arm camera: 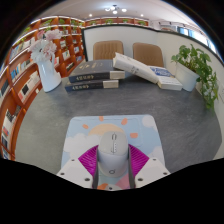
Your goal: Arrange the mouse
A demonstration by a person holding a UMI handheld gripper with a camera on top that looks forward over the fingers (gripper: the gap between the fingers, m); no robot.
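Mouse [113, 147]: white, lying on the pastel mouse mat [96, 131], between the fingers
Gripper [112, 160]: magenta pads flank the mouse; firm contact cannot be told
Handling: likely light, rigid, smooth-shelled; best held across its side walls
Beyond: stacked books [95, 76], potted plant [197, 66]

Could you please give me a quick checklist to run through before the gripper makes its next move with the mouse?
1. Mouse between the fingers: ok, it sits between the pink pads.
2. Both fingers of the gripper pressing on the mouse: cannot tell.
3. Mouse over the mouse pad: ok.
4. Mouse resting on the pad or lifted: cannot tell.
5. Table ahead of the pad free of clutter: ok; the books and plant lie well beyond.
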